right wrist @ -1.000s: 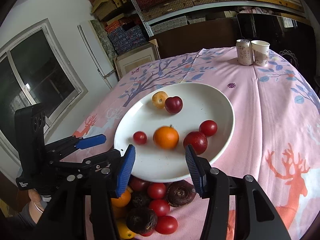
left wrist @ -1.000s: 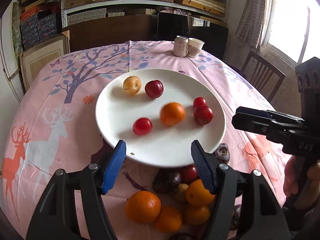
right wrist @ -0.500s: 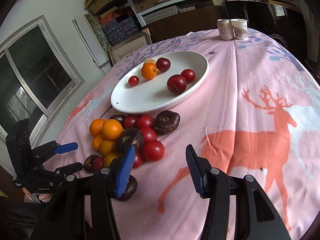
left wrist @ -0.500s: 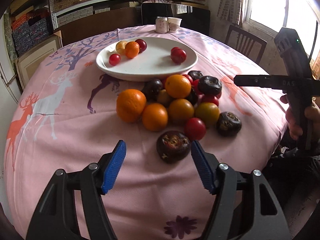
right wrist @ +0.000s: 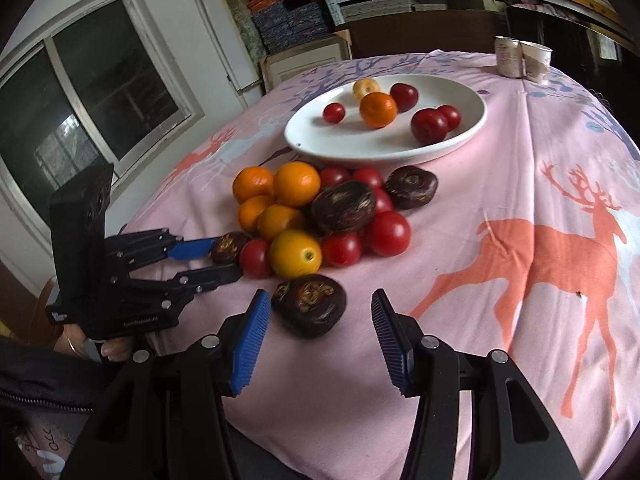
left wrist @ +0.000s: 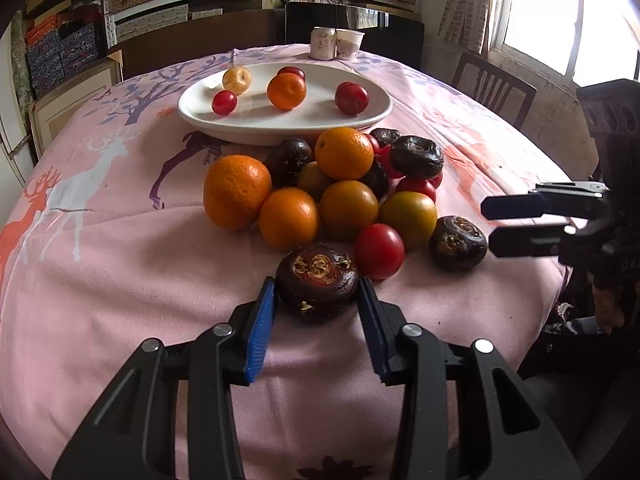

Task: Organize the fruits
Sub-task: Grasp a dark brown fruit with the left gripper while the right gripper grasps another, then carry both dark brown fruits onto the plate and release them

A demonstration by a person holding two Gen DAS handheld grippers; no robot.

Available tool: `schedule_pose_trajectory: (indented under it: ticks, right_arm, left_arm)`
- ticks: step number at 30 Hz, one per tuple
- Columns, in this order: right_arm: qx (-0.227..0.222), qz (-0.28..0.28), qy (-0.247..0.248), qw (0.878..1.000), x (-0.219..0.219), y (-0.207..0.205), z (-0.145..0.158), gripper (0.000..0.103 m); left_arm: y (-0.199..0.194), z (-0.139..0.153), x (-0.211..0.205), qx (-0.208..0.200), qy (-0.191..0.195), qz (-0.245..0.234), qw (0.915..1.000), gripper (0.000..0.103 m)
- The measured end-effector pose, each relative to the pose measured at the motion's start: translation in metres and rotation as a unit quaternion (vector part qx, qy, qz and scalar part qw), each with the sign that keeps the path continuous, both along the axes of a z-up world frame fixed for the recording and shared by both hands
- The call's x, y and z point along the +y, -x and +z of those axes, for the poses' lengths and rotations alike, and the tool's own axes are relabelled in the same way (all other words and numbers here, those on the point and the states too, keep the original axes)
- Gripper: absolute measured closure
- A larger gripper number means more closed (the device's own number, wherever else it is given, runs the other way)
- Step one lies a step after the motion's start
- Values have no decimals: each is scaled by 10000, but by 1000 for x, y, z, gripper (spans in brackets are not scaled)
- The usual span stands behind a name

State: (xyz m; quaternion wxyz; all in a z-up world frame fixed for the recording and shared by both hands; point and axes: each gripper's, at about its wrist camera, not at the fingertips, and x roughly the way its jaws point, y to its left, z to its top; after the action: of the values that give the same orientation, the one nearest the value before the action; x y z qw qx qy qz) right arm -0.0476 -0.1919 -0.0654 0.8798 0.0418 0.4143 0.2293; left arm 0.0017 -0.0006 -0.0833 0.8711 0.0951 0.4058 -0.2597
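Fruit lies heaped on the pink deer-print tablecloth [right wrist: 520,184], and we work at the near edge of that heap. Our left gripper [left wrist: 318,306] has its blue pads on either side of a dark, wrinkled chestnut-like fruit [left wrist: 318,280]; the pads sit right at its flanks, though we cannot tell whether they press it or only bracket it. Just beyond the right pad of that gripper rests a red tomato [left wrist: 379,251], touching the dark fruit. Ahead of the fingers the pile rises: a large orange [left wrist: 237,191] to the left, smaller oranges and a yellow-green fruit [left wrist: 408,219] in the middle, more dark fruits behind.

Our right gripper [right wrist: 318,326] holds its fingers wide apart, with a second dark fruit [right wrist: 309,305] lying just ahead of them, closer to the left pad and not touched by the right one. In the left wrist view the same gripper [left wrist: 502,222] comes in from the right, and that fruit [left wrist: 458,243] sits at its tips.

Beyond the pile, farther ahead of both pairs of fingers, stands the white plate [left wrist: 280,120], holding an orange [left wrist: 287,91], a yellow fruit [left wrist: 237,80] and several red ones. Past the plate a can [left wrist: 323,43] and a paper cup [left wrist: 349,44] stand side by side.
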Motion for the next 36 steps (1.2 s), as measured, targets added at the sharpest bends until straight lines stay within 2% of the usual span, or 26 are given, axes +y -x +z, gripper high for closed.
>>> schedule_pose_trajectory:
  ticks: [7,10,14,19,22,26,36]
  right_arm:
    - [-94,-29,475,9988,20,-7,-10,50]
    - [-144,0,531,9985,21,-6,-13,56]
    - [-189,29,316,9993,12,-2,-3,56]
    - [-399,-124,-224,9989,-13,-7,27,56]
    - [-600,-345,-202,9974,-25,-24,47,56]
    - [-626,-542,-248,9963,-32,-61,59,56]
    - [-420,-809,118,9958,-22,-140,47,55]
  left_arm:
    - [11,15,5,-170,84,-15,9998,63]
    - [12,17,7,-164,90,13,9998,63]
    - [10,21,11,-167,151,53,9997,63]
    - [2,42,12,-338,304,69,9989,63]
    - [-19,57,5,-438,317,120,9985,63]
    - [-58,68,-11,-455,359,124,9982,63]
    - [-148,50,-47,33,55,324,9995,62]
